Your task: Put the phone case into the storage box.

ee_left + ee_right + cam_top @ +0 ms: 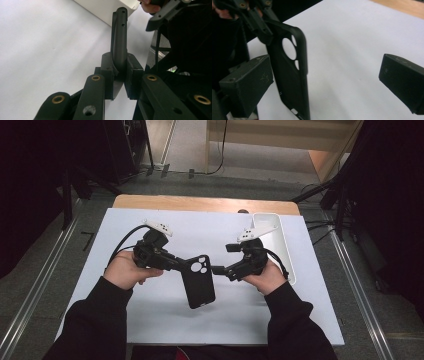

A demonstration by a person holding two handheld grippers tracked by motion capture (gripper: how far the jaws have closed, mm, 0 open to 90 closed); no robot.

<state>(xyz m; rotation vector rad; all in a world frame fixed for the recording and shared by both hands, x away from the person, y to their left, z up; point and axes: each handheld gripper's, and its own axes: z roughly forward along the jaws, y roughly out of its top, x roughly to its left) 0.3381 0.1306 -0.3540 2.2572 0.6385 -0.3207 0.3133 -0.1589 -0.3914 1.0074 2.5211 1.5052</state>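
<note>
Black phone case (198,281) hangs above the table (150,320) pinched by our left gripper (176,265) alone, right gripper (218,269) spread wide, so we risk it twisting loose.

In the left gripper view, the left gripper (119,75) clamps its two black jaws on the edge of a black phone case (119,37), which stands edge-on and rises away from the jaws over the white table surface (45,45). Beyond its top lies a white tray (105,7). At upper right, the other gripper (167,12) shows with a fingertip (150,6) beside it.
</note>
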